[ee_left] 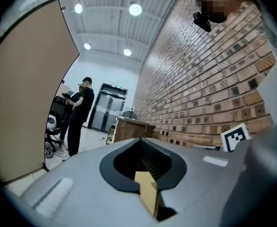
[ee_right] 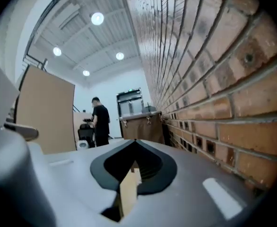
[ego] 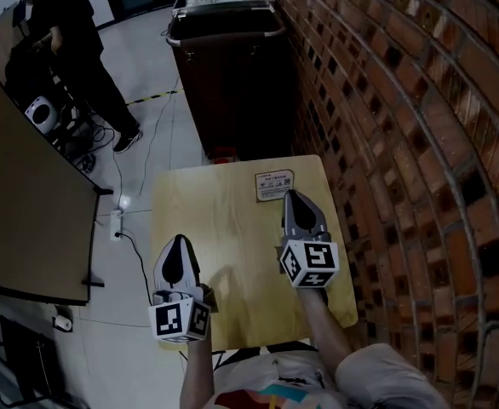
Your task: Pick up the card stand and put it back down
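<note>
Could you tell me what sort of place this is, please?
Likely an indoor lab or workshop hall: a long brick wall, a power strip on the floor, and a large dark bin beyond the wooden table.

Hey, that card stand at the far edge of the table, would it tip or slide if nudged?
The card stand looks small and thin, so it is probably light and stiff. On the smooth wooden table it may well skid or tip over if pushed sideways.

Brick wall point(ego: 403, 100), pale floor point(ego: 151, 66), wooden table point(ego: 220, 224), dark cart point(ego: 232, 83), 4 round ceiling lights point(ee_left: 135, 9).
</note>
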Tool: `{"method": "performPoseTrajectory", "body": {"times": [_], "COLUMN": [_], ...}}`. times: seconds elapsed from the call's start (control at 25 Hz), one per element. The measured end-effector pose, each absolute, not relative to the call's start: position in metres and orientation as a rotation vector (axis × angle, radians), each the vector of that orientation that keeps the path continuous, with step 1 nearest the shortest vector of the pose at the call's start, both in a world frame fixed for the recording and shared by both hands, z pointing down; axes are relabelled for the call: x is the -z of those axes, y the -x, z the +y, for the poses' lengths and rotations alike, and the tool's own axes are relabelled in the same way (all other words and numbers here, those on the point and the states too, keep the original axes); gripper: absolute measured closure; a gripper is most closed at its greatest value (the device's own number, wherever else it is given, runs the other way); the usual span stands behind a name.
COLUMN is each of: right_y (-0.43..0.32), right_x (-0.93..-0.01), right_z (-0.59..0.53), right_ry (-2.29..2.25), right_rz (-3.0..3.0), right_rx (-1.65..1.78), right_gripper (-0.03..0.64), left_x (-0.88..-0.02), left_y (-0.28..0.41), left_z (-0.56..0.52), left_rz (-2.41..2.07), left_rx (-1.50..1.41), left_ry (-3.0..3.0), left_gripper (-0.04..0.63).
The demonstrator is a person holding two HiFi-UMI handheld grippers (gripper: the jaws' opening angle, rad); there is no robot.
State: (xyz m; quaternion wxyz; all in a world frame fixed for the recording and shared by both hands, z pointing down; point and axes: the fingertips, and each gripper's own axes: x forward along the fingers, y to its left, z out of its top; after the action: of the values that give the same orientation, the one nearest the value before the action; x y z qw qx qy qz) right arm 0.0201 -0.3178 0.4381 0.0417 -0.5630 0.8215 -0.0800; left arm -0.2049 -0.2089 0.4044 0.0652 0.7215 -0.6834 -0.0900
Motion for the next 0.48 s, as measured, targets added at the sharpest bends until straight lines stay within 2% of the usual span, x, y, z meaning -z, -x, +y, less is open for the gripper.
{"method": "performPoseTrajectory", "body": {"times": [0.24,0.48], "right_y": [-0.025,-0.033], "right_x": [-0.380,-0.372], "right_z": [-0.238,-0.205], "right_ry": [1.584,1.640], "right_rz": [2.475,2.495], "right_rx": [0.205,0.129], "right_gripper": [0.617,0.617], "left_x": [-0.371,-0.360], "left_y": [0.194,0.192], "left_z": [-0.183,-0.167], "left_rz": [-2.084,-2.080], "left_rx": [0.314,0.366], "left_ry": [-2.287,-2.299], "left_gripper": [0.591,0.591]}}
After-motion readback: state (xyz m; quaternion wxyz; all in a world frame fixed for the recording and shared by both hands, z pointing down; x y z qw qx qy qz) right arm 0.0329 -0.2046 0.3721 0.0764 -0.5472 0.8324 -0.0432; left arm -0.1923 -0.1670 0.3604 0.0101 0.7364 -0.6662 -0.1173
